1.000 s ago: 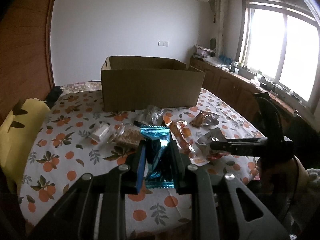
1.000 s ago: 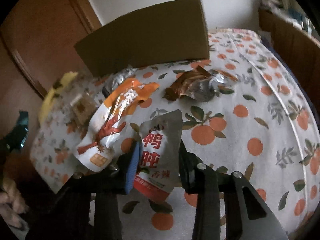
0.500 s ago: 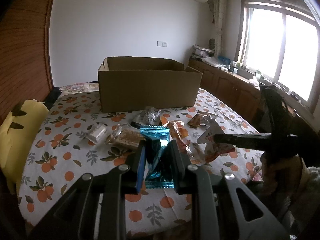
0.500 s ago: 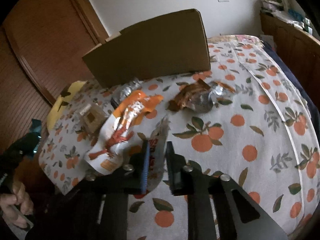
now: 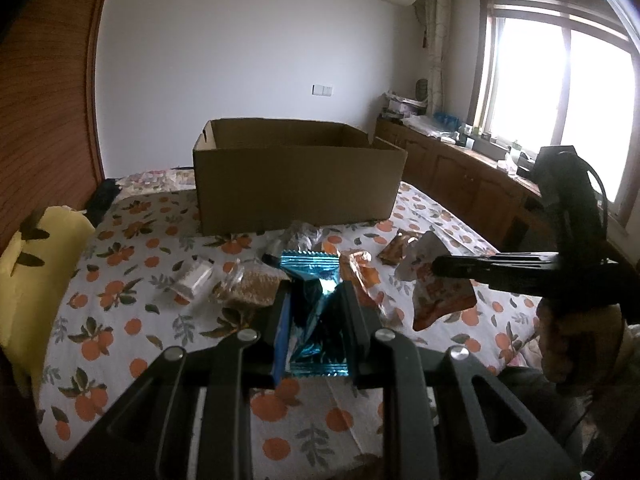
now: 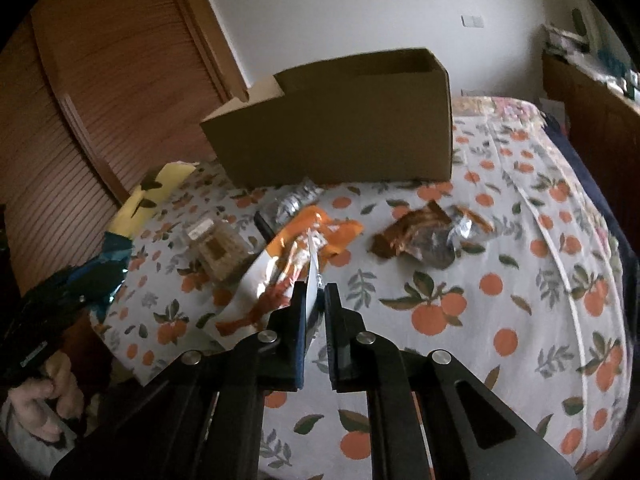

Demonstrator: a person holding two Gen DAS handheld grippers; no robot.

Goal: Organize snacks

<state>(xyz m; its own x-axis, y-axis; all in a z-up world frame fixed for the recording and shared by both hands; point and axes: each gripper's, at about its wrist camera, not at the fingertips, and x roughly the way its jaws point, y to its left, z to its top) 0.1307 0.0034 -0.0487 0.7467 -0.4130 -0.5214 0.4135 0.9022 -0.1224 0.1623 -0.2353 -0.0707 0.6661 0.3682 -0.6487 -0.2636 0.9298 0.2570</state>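
My left gripper (image 5: 314, 300) is shut on a shiny blue snack packet (image 5: 310, 280), held above the table's front edge. My right gripper (image 6: 314, 296) is shut on a silver-and-red snack pouch (image 6: 311, 280), seen edge-on; in the left wrist view the pouch (image 5: 436, 300) hangs from the right gripper (image 5: 436, 266) above the table. An open cardboard box (image 5: 296, 172) stands at the back of the table. Loose snacks lie in front of it: an orange-and-white pouch (image 6: 288, 256), a brown-and-silver wrapper (image 6: 428, 232), a clear bag of brown snacks (image 5: 250, 288).
The table has an orange-print cloth (image 5: 120, 320). A yellow cushion (image 5: 36, 264) sits at its left edge. A wooden cabinet (image 5: 472, 184) with clutter runs under the window on the right. A small white packet (image 5: 192, 278) and a clear wrapper (image 5: 300, 236) lie near the box.
My right gripper closed on the silver-and-red pouch and lifted it off the table. Both grippers rose and pulled back a little; the left still holds the blue packet.
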